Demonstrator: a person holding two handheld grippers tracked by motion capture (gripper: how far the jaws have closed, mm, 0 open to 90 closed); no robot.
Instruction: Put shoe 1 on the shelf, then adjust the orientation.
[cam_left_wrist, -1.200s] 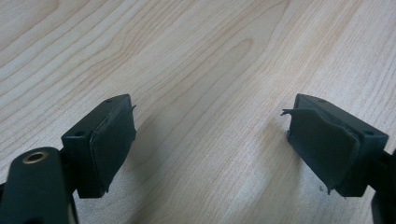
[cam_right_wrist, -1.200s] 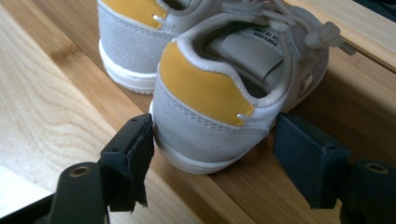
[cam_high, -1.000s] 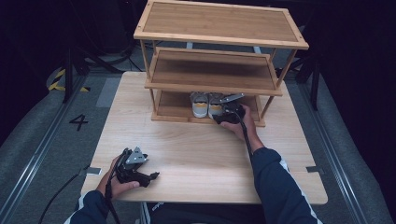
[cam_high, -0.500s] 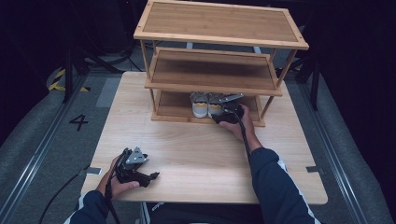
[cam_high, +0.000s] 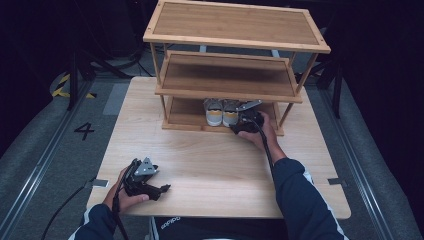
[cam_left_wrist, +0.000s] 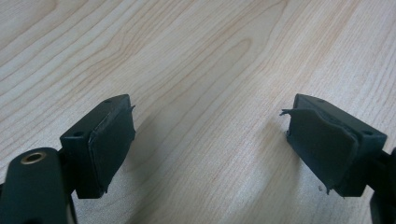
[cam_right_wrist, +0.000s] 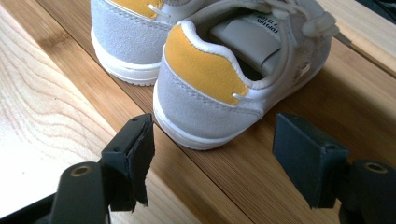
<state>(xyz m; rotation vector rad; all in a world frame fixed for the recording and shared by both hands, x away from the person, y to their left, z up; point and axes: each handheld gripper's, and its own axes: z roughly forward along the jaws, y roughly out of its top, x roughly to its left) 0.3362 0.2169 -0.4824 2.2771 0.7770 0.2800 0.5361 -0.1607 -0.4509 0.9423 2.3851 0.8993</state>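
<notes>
You are working in front of a three-tier wooden shoe rack (cam_high: 235, 85) that is standing at the far side of the worktop (cam_high: 210, 165). On the rack's bottom shelf (cam_right_wrist: 299, 135) a pair of small grey shoes with yellow heel patches is sitting side by side, heels pointing out toward you: the left shoe (cam_high: 213, 111) is lying toward the rack's middle and the right shoe (cam_high: 231, 112) is touching it on the other side. You are holding your right gripper (cam_high: 246, 121) at the front edge of that bottom shelf, just beside the right shoe; in the right gripper view its jaws are standing wide apart with the right shoe's (cam_right_wrist: 219, 88) heel between and just beyond them, nothing clamped, though whether a pad is brushing the sole is hard to tell. The left shoe (cam_right_wrist: 130, 37) is showing behind it in that view. Your left gripper (cam_high: 142, 177) is resting well in front of the rack near the worktop's near edge, its jaws (cam_left_wrist: 205, 149) spread apart over bare wood (cam_left_wrist: 201, 70) and gripping nothing.
</notes>
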